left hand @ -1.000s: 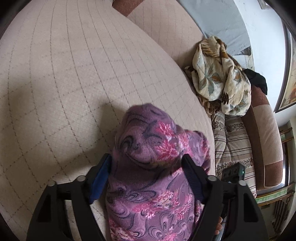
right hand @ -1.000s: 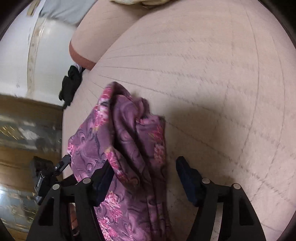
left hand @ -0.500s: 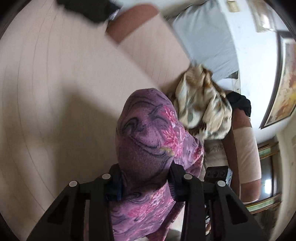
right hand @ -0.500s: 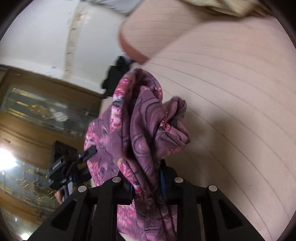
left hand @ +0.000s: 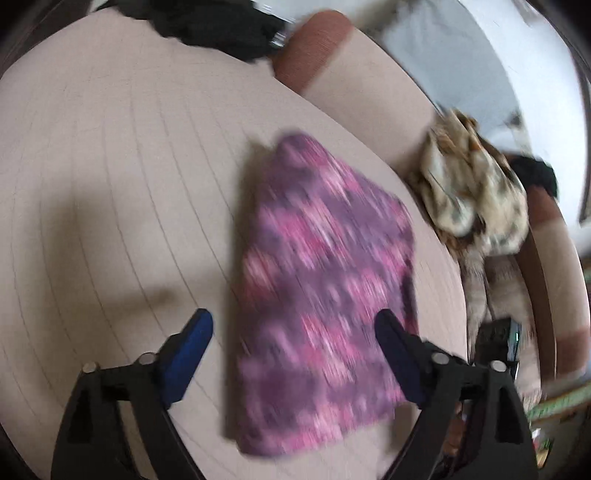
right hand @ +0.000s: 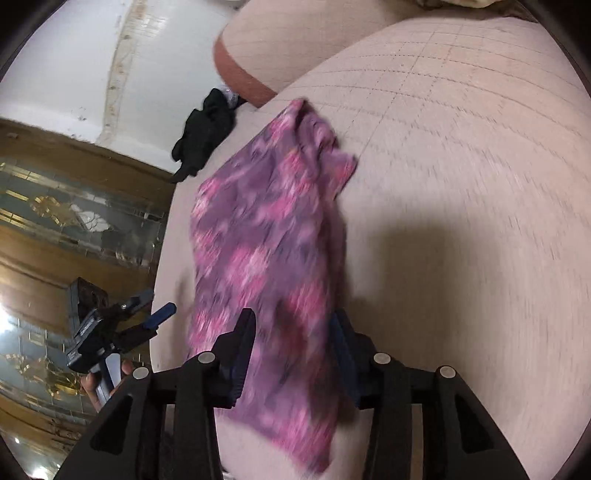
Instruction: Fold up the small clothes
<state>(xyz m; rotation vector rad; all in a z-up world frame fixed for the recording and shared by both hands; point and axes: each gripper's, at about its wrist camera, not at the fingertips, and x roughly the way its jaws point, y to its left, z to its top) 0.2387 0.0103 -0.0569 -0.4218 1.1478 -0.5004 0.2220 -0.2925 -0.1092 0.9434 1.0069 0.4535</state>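
From the left wrist view, going left to right: the quilted beige cushion (left hand: 110,192) of a sofa fills the left side, with a black garment (left hand: 221,29) at its far edge; the left gripper (left hand: 295,328) has its blue-padded fingers (left hand: 192,343) spread wide, having just been opening; the purple floral cloth (left hand: 321,280) lies flat on the cushion between and beyond them, and neither pad presses on it; further right a crumpled cream patterned cloth (left hand: 476,192) is heaped against the sofa back.

In the right wrist view the left gripper (right hand: 122,332) shows at the left edge, held in a hand (right hand: 96,387); then the purple floral cloth (right hand: 269,258) runs from the far cushion down toward the camera; the right gripper (right hand: 291,354) has also just been opening, its fingers (right hand: 240,350) partly apart with the near edge of the cloth passing between them; the blur leaves it unclear whether the pads still pinch it, though they look to have let go.

Risks, as I judge them: if the right pads still catch the fabric as the hand pulls away, the near edge could drag and undo the fold; the far corner already looks bunched, so the layers may sit uneven; the cloth lies close to the cushion's left edge in that view and could slide off if tugged.
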